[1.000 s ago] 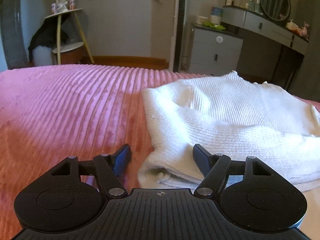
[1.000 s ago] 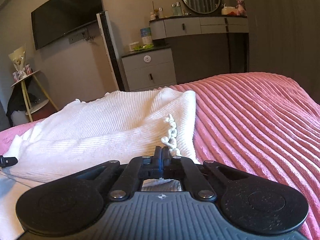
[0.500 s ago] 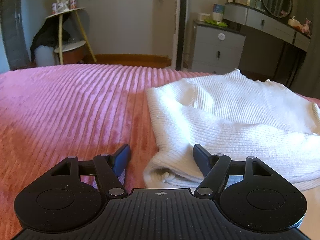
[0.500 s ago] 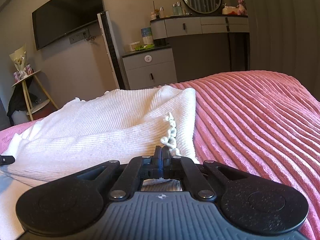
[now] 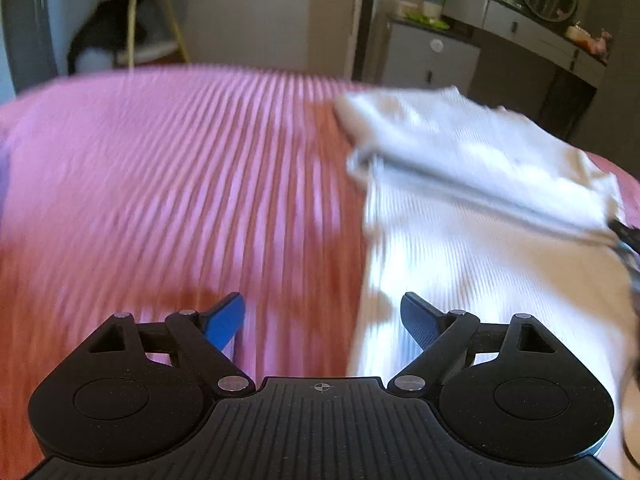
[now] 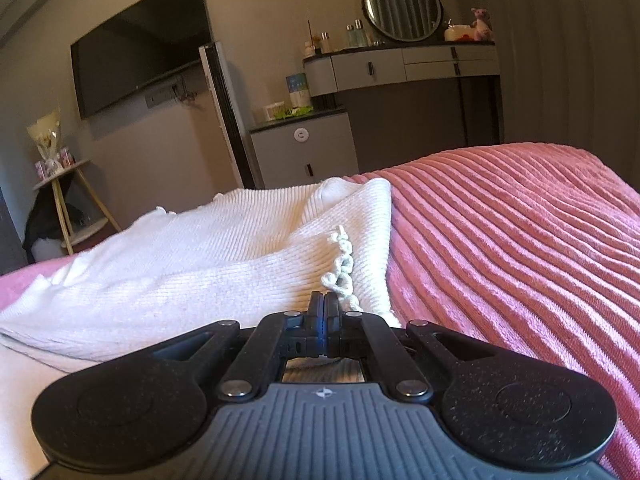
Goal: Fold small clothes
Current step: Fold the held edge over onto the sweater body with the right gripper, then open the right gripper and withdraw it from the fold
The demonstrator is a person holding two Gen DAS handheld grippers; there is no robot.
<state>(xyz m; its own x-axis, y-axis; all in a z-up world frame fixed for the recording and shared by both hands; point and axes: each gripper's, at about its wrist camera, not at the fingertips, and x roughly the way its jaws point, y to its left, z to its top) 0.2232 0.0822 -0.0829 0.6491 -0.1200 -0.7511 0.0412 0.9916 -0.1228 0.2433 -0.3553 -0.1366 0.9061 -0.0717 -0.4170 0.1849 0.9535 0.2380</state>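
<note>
A pink ribbed bedspread [image 6: 520,232] covers the bed, and on it lies the white knit garment [image 6: 200,256], its far part already doubled over into 1 fold while the near part lies flat in a single layer. The left gripper [image 5: 322,320], just beside the garment's left edge with nothing between its pads, has just been opening its jaws wide. The right gripper [image 6: 324,306] sits at the garment's right edge with jaws closed; whether they pinch cloth I cannot tell, and the next fold seems to need both grippers on the near hem.
</note>
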